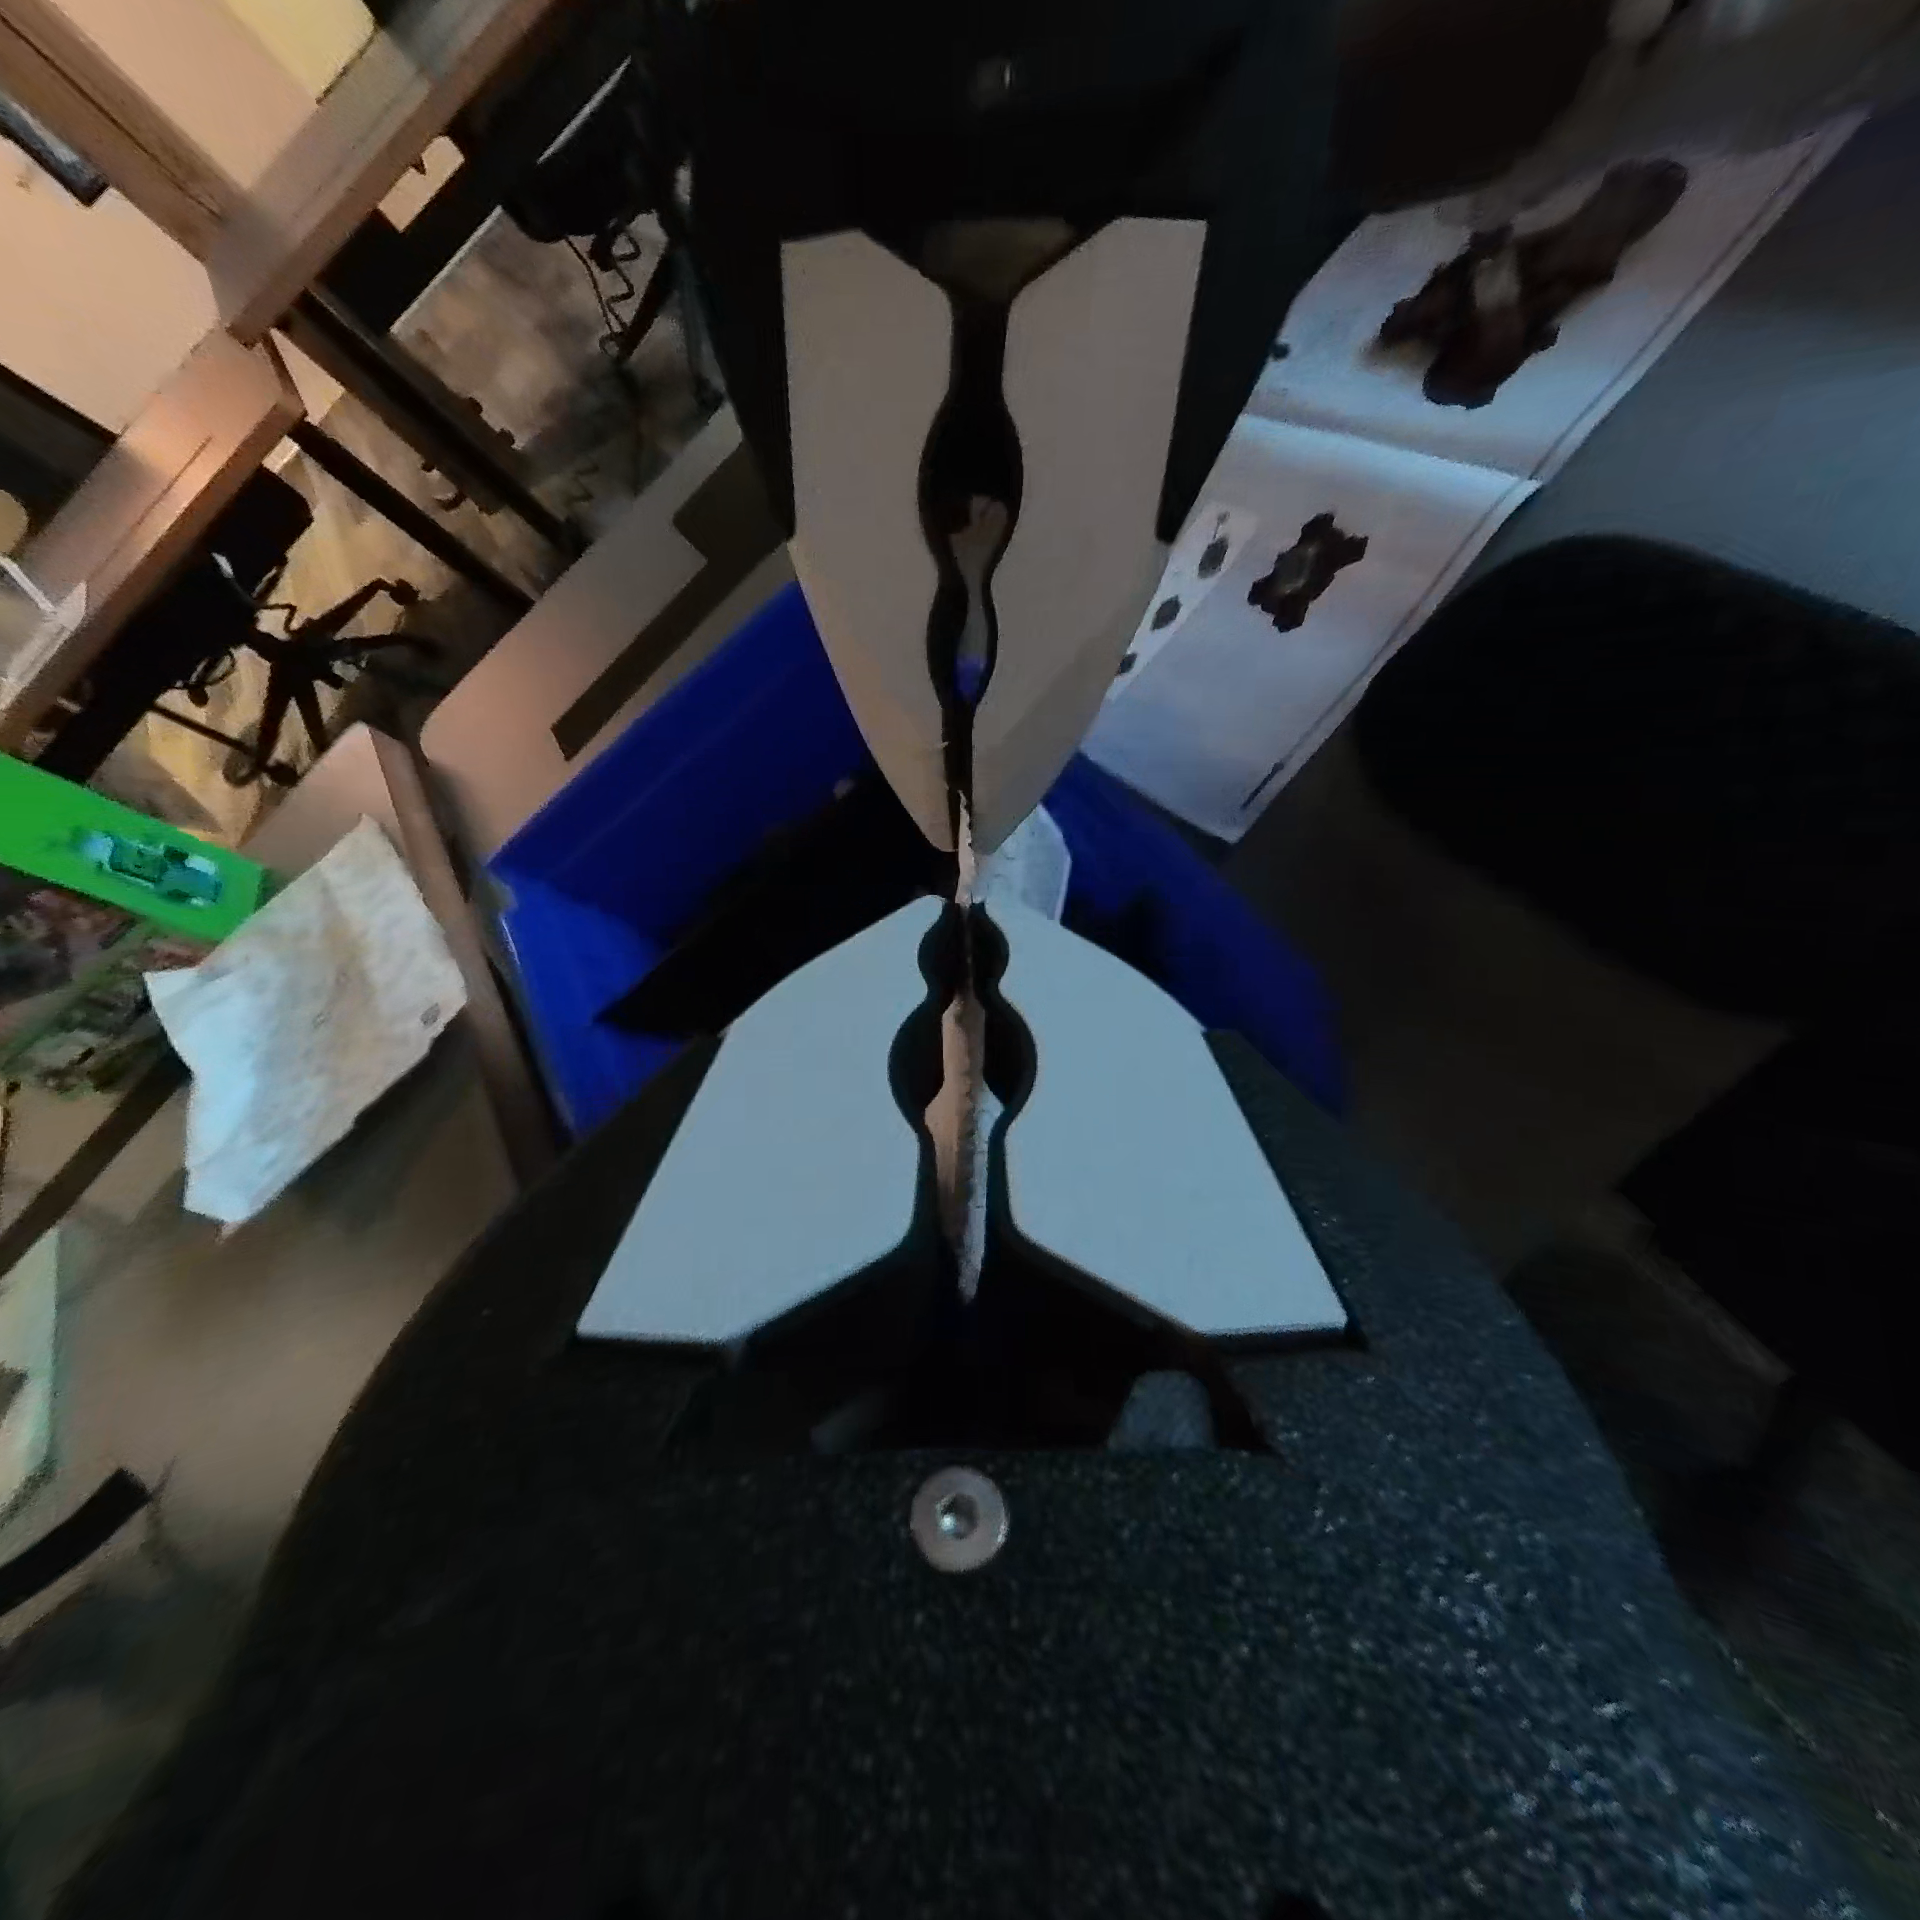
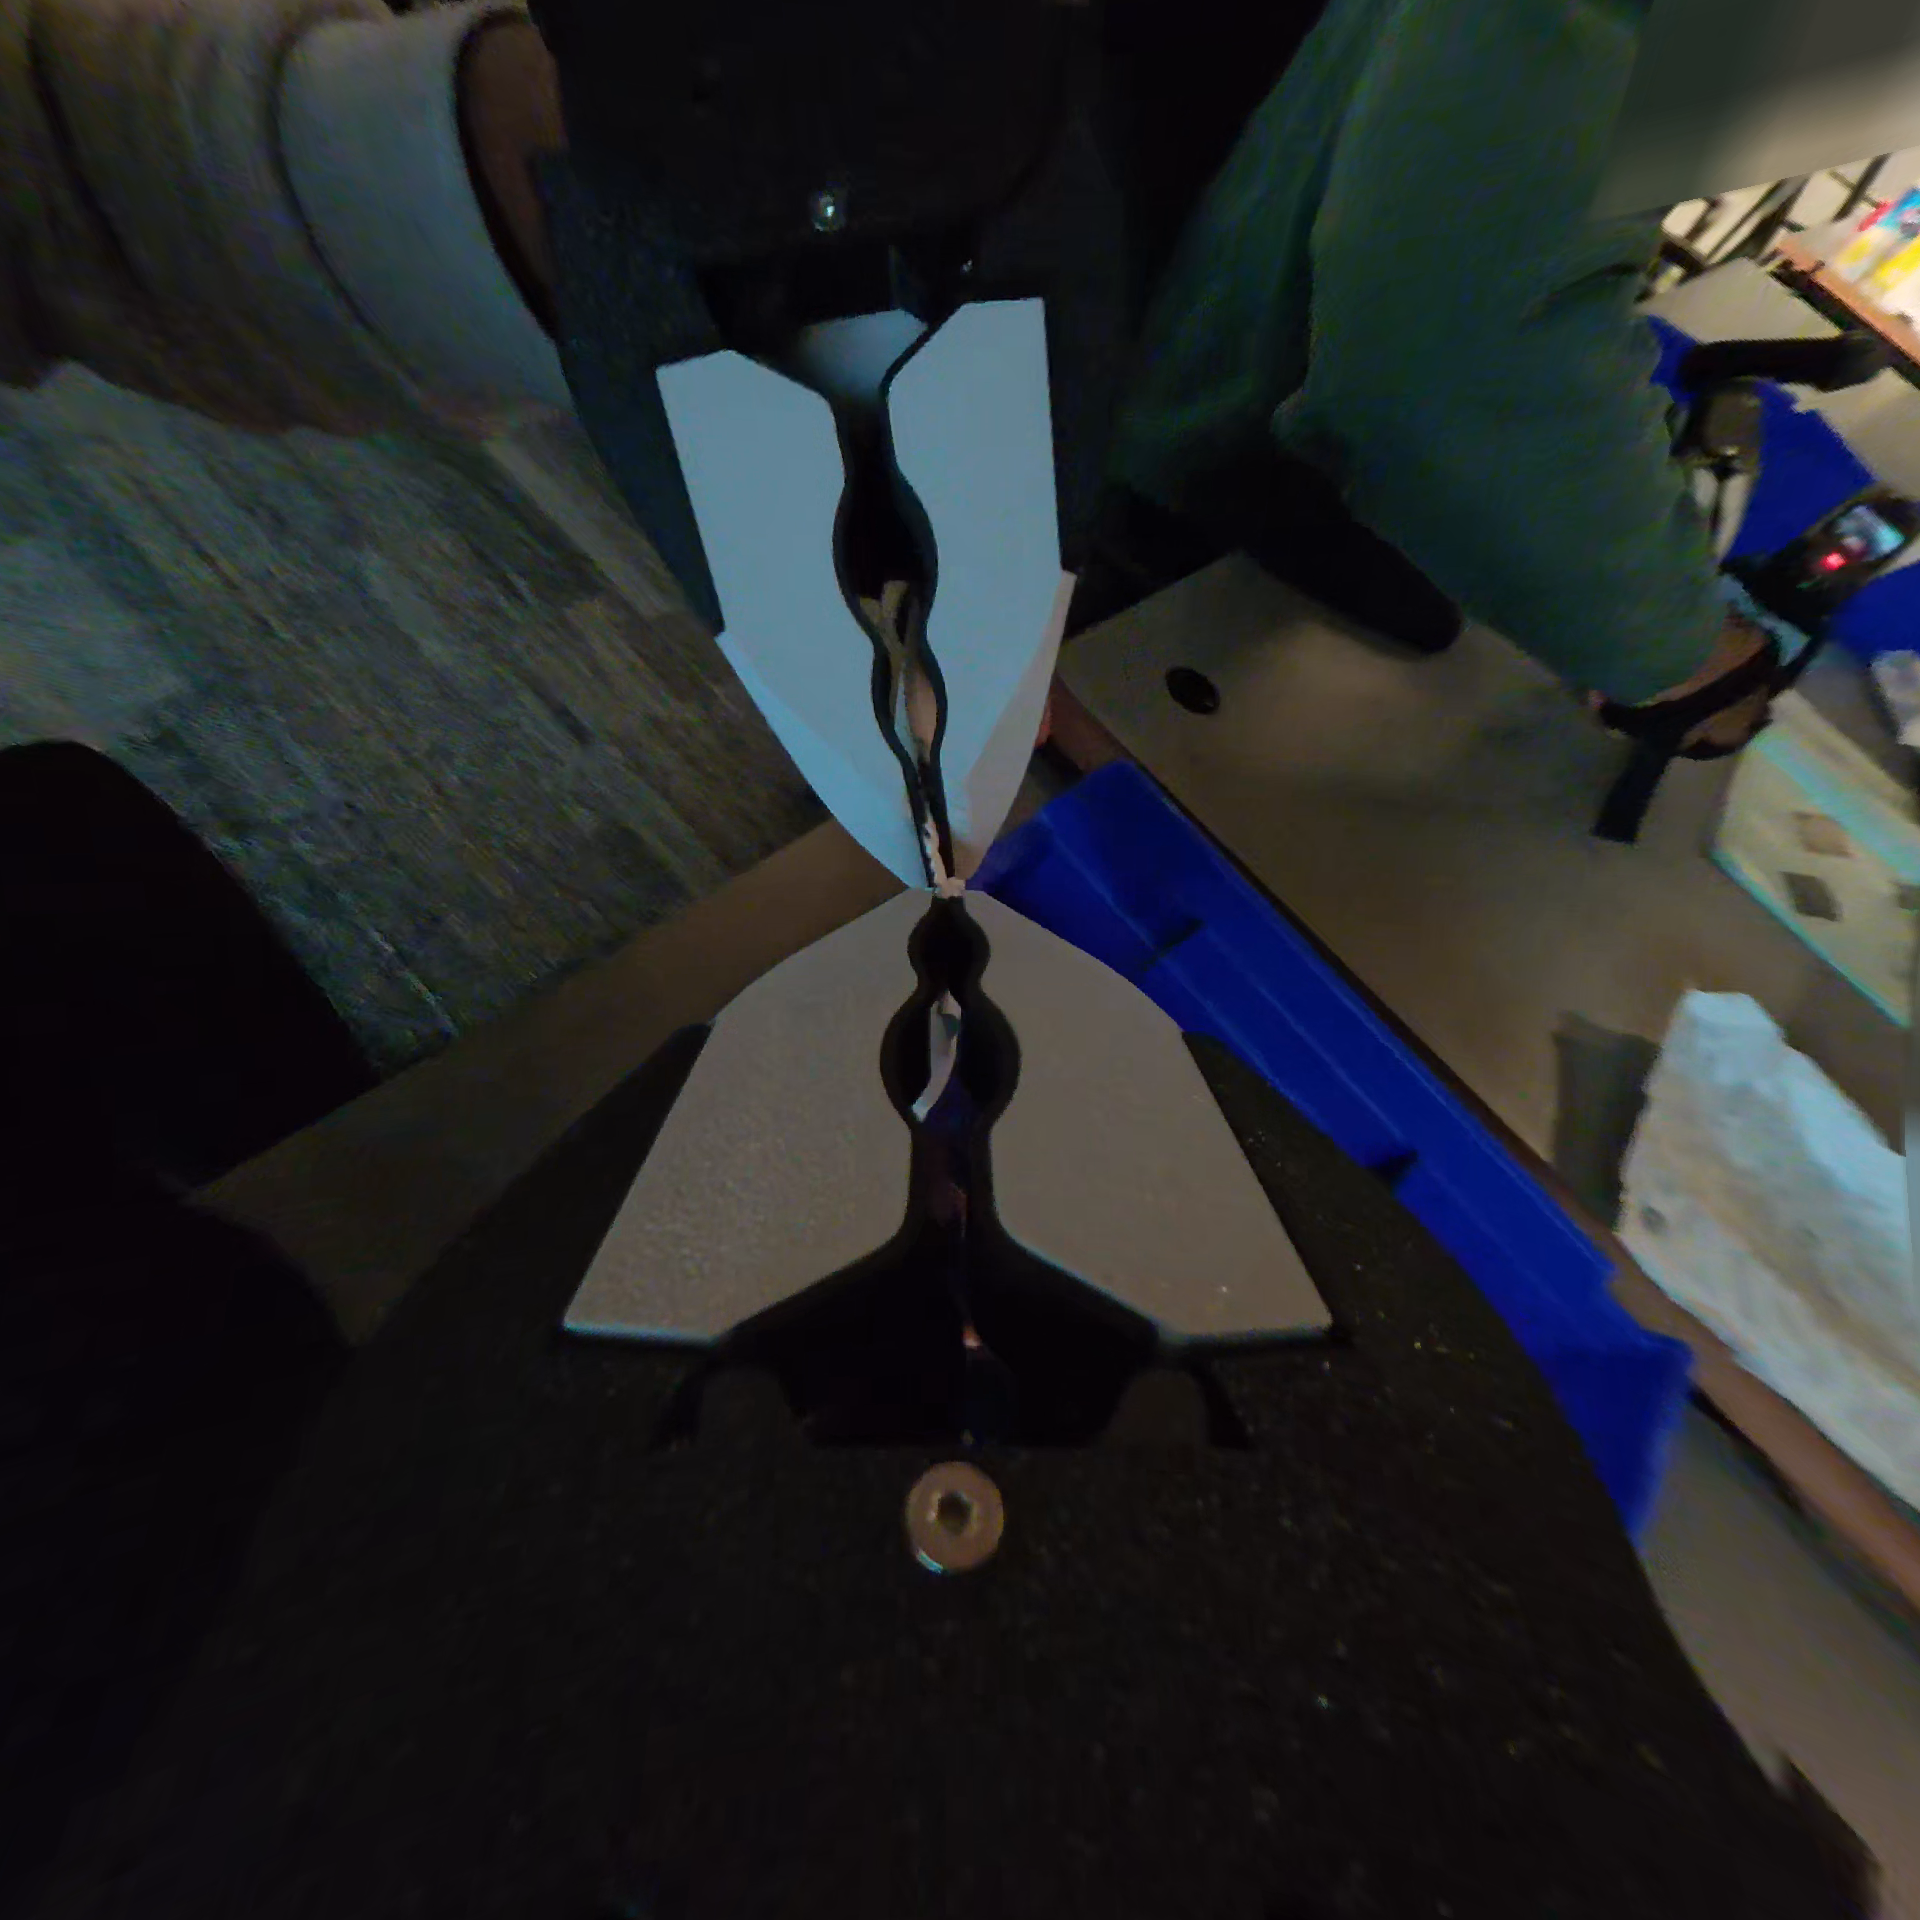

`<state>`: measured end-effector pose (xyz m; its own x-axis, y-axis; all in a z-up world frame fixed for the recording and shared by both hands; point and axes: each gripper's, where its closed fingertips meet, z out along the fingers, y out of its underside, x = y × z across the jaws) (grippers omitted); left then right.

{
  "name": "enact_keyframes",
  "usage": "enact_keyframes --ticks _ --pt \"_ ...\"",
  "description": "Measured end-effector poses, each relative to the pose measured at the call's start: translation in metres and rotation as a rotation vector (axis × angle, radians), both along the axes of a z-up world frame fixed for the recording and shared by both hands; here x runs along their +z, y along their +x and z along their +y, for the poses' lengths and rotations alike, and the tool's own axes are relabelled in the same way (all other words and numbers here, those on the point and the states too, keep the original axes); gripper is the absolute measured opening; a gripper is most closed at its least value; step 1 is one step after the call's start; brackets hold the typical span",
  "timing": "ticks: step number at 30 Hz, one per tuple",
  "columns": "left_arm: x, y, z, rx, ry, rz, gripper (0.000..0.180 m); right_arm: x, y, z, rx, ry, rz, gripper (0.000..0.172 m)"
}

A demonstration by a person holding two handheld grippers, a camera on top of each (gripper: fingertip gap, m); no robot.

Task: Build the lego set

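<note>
An office-like workroom: desks (image 2: 1351,675), a swivel chair (image 1: 301,644), carpet (image 2: 364,644), blue bins (image 1: 644,883).

Left claw (image 1: 964,883) facing right claw tip to tip, thin sheet (image 1: 968,1164) pinched between them, bin (image 1: 644,873) on desk (image 2: 1351,727) beyond, crumpled cloth (image 1: 301,1018) lying left of bin, chair (image 1: 1662,790) at right.
</note>
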<state>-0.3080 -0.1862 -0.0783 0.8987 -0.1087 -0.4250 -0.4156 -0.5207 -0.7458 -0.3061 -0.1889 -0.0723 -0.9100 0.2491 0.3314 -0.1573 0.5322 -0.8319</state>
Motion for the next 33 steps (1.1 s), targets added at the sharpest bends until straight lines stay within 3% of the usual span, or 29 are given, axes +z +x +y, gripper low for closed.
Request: enact_keyframes --ticks 7,14,17,20,23,25,33 --pt "-0.021 -0.007 -0.011 0.003 -0.051 0.021 0.01 -0.018 -0.006 -0.004 0.027 -0.037 -0.046 0.0" --pt "-0.022 -0.01 -0.01 0.041 -0.041 -0.02 0.0 -0.015 -0.014 -0.006 -0.007 -0.121 -0.048 0.007" --pt "-0.024 -0.01 -0.013 0.049 -0.035 -0.036 0.0 -0.018 -0.011 -0.01 0.016 -0.111 -0.081 0.0" --pt "-0.021 -0.01 -0.014 0.057 -0.001 0.066 0.0 -0.013 -0.016 -0.012 -0.028 -0.213 -0.237 0.0" --pt "-0.018 -0.014 -0.015 0.128 -0.01 0.32 0.0 -0.015 -0.02 -0.015 -0.079 -0.301 -0.445 0.0" --pt "-0.022 -0.018 -0.016 0.173 -0.022 0.428 0.0 -0.02 -0.023 -0.016 -0.132 -0.312 -0.496 0.0" --pt "-0.03 -0.025 -0.014 0.286 0.06 0.399 0.0 -0.029 -0.034 -0.015 -0.269 -0.501 -0.652 0.0"
